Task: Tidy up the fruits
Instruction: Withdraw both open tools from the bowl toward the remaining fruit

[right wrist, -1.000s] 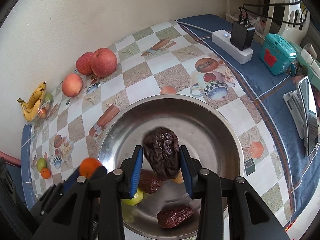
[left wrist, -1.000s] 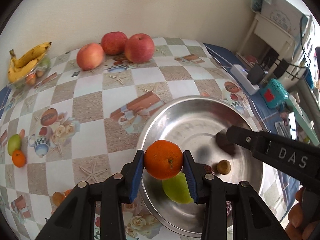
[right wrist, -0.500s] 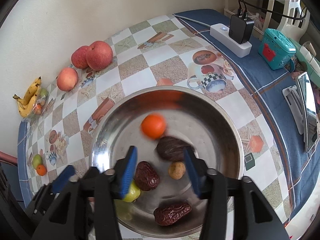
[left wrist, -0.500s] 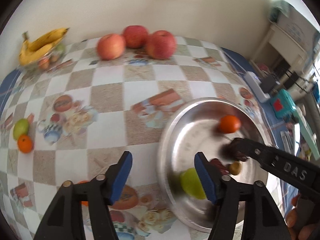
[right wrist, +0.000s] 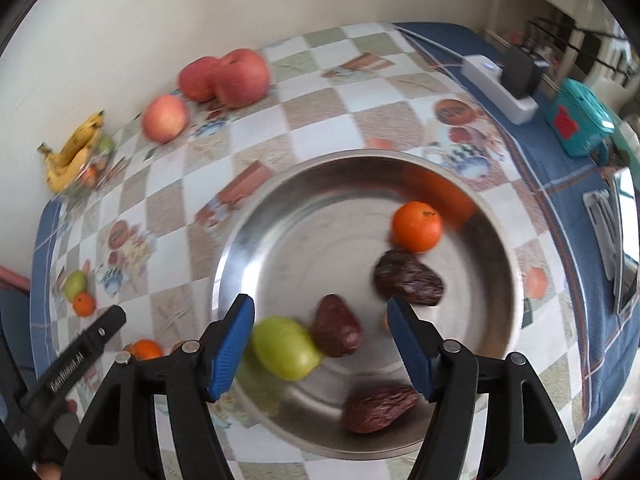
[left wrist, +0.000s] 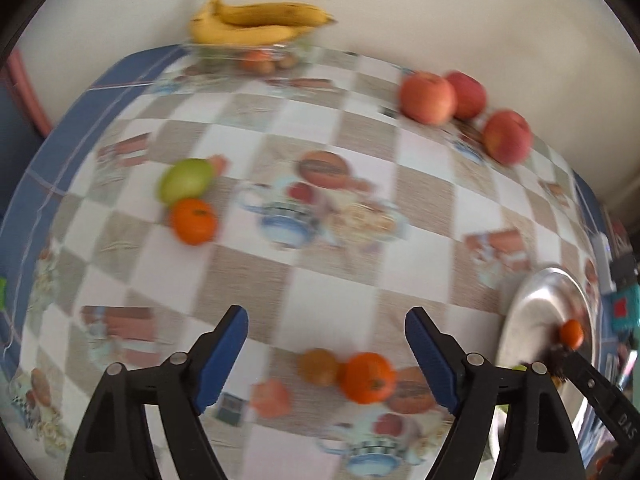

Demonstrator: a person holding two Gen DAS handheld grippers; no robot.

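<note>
L gripper (left wrist: 326, 350) jaws had just been opening, stood wide apart, nothing between; it hung over the tablecloth (left wrist: 280, 280) w/ a loose orange (left wrist: 370, 377) near the front edge. R gripper (right wrist: 320, 346) jaws also just opening, empty, over the bowl (right wrist: 240, 236). Bowl held an orange (right wrist: 417, 226), green fruit (right wrist: 285, 347), three dates (right wrist: 408, 282). Apples (right wrist: 224, 74) by the wall edge.

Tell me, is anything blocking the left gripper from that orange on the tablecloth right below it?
Nothing visible does. The left gripper, its jaws just opened wide and empty, hangs over the orange; only a small brownish fruit sits touching its left side.
</note>
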